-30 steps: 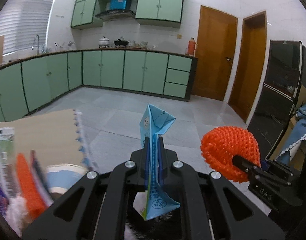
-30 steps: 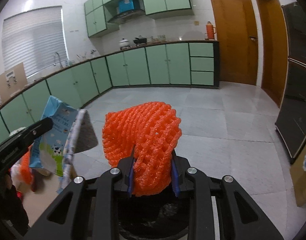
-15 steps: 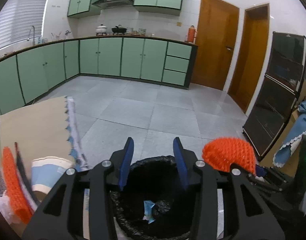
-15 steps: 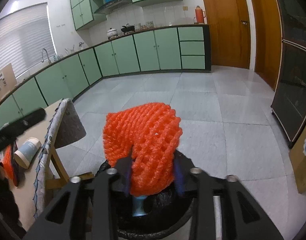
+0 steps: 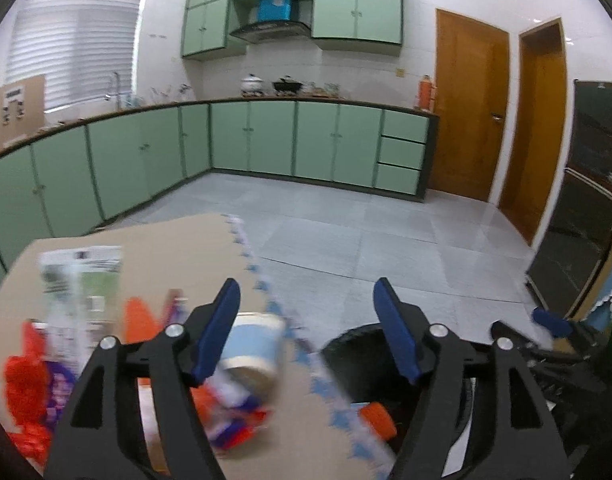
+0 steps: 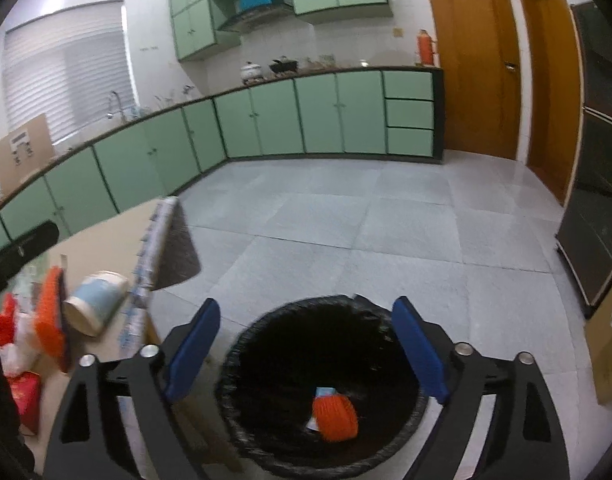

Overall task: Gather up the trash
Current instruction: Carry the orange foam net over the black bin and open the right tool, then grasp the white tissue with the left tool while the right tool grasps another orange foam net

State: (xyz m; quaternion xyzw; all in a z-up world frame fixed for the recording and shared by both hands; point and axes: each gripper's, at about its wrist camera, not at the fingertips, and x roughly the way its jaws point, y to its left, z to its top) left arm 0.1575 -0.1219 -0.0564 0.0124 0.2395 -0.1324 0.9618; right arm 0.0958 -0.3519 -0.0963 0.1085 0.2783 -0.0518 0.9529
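Both grippers' jaws have just been opening and stand released, empty. The orange foam net [image 6: 335,417] lies in the black-lined bin [image 6: 241,364]. Next, the left gripper [image 5: 306,332] should square up on the paper cup [image 5: 251,344] near the desk [image 5: 177,240] edge.

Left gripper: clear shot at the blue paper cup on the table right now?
Probably yes. The left gripper is open and empty, the blue paper cup lies on its side just ahead by the left finger, nothing covering it; wrappers crowd its near side.
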